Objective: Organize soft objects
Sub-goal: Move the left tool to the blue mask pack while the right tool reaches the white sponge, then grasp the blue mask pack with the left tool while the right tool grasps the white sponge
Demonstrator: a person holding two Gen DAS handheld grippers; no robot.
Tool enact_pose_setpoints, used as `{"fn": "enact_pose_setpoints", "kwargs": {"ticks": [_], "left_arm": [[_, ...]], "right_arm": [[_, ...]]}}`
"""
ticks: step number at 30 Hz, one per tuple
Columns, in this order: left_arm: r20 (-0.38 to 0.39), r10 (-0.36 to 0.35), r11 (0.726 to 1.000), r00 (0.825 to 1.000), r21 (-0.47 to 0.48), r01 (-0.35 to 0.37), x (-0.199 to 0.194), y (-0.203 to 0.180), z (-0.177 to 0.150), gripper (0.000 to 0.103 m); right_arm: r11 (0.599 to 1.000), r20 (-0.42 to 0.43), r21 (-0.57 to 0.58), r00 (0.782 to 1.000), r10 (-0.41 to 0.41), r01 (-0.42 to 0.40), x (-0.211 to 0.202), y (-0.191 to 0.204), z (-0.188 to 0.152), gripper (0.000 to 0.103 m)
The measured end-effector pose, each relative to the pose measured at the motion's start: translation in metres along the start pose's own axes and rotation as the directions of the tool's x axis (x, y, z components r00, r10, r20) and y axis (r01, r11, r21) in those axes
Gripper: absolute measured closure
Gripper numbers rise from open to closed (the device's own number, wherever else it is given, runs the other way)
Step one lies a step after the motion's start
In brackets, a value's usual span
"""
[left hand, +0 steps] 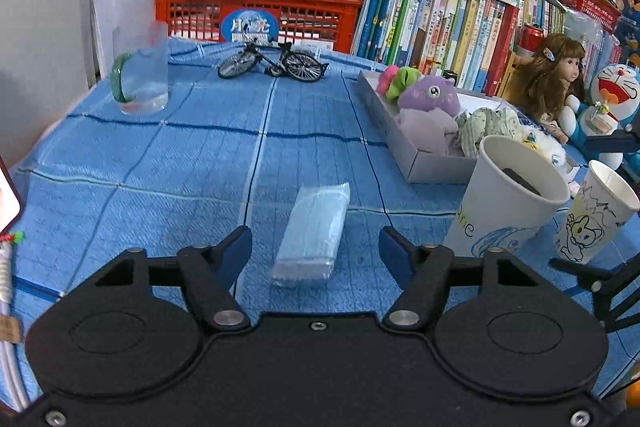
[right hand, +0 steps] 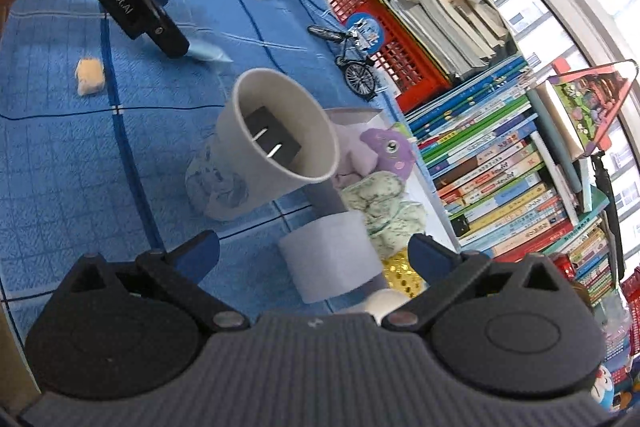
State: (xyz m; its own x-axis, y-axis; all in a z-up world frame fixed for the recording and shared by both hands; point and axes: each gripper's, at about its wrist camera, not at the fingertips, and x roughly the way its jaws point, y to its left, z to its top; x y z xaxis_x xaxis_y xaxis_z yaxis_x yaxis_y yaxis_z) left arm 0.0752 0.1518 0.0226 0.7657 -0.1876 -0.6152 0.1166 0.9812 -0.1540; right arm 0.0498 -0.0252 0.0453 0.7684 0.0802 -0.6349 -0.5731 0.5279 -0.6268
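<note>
A clear pack of blue face masks (left hand: 312, 231) lies on the blue checked cloth, between the fingers of my open left gripper (left hand: 315, 249), which touches nothing. A grey box (left hand: 404, 147) at the right holds a purple plush (left hand: 430, 95), a pink-green plush and green patterned cloths (left hand: 488, 131). My right gripper (right hand: 314, 255) is open and empty above a second paper cup (right hand: 332, 259) beside the box; the purple plush (right hand: 388, 151) and green cloth (right hand: 380, 203) show beyond. A small beige soft lump (right hand: 90, 75) lies on the cloth at the left.
A paper cup (left hand: 508, 195) holding a black plug and a drawn-on cup (left hand: 596, 219) stand right of the masks. A glass jug (left hand: 140, 75), a toy bicycle (left hand: 272, 61), a red crate (left hand: 260, 15), books, a doll (left hand: 552, 79) and a Doraemon toy line the back.
</note>
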Motion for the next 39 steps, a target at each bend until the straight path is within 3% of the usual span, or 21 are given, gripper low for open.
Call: {"fn": "enact_pose_setpoints", "kwargs": {"ticks": [8, 16, 25, 30, 32, 35, 39], "left_arm": [[-0.020, -0.012, 0.999, 1.000, -0.032, 0.011, 0.014, 0.005, -0.004, 0.045], [-0.024, -0.022, 0.999, 0.999, -0.034, 0.021, 0.023, 0.003, -0.005, 0.046], [-0.020, -0.032, 0.998, 0.999, -0.049, 0.031, 0.027, 0.003, -0.004, 0.055], [-0.020, -0.036, 0.998, 0.999, -0.058, 0.035, 0.029, 0.005, -0.003, 0.069], [-0.020, -0.037, 0.997, 0.999, -0.062, 0.036, 0.029, 0.005, -0.003, 0.069], [-0.018, -0.036, 0.997, 0.999, -0.062, 0.034, 0.029, 0.005, -0.003, 0.070], [-0.016, -0.037, 0.997, 0.999, -0.072, 0.036, 0.028, 0.005, -0.003, 0.071]], "right_arm": [[0.992, -0.039, -0.097, 0.996, -0.080, 0.076, 0.020, 0.018, -0.005, 0.004], [0.993, -0.075, -0.080, 0.992, -0.097, 0.091, 0.037, 0.019, -0.006, 0.009], [0.993, -0.078, -0.047, 0.991, -0.108, 0.104, 0.050, 0.014, -0.003, 0.014], [0.996, -0.080, 0.000, 0.993, -0.088, 0.088, 0.057, 0.009, -0.003, 0.026], [0.996, -0.080, 0.016, 0.993, -0.081, 0.083, 0.059, 0.007, -0.003, 0.028], [0.994, -0.084, 0.020, 0.991, -0.103, 0.105, 0.062, 0.008, -0.004, 0.043], [0.992, -0.074, 0.046, 0.991, -0.114, 0.118, 0.059, 0.009, -0.005, 0.046]]}}
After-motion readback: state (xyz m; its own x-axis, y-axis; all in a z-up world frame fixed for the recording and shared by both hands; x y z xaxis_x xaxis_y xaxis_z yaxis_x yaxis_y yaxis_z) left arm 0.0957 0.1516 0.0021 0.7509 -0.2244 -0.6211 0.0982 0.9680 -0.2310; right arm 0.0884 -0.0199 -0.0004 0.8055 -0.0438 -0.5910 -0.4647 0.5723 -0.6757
